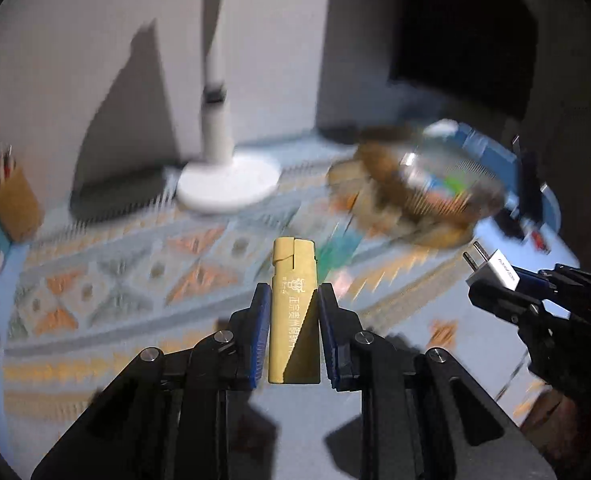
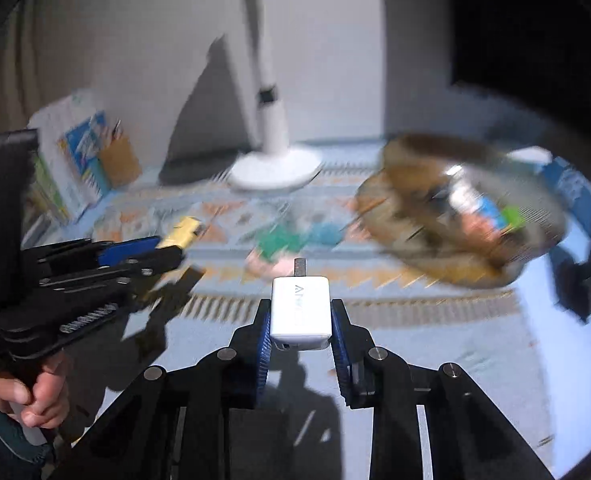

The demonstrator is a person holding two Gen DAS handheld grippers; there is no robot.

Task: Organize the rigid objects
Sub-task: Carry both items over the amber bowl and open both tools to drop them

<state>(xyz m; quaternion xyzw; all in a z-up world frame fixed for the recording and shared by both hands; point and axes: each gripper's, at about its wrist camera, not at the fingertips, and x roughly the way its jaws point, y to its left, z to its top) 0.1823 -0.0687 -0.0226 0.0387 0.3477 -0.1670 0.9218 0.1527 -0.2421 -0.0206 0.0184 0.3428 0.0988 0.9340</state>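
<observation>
Only in right view: hand (image 2: 35, 396) gripping handle; left tongs (image 1: 291, 320) clamped on lighter (image 1: 294, 308), right tongs (image 2: 300, 324) on charger (image 2: 301, 308), angled downward.

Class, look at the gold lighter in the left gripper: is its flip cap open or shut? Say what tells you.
Shut. The gold lighter, clamped between the left gripper's jaws, has its cap sitting flush on the body, with no flame or nozzle exposed.

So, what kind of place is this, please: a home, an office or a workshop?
Probably a home desk or table, though I cannot be sure. A patterned cloth covers it, a white desk lamp stands at the back, and a cup of pencils stands beside boxes.
</observation>
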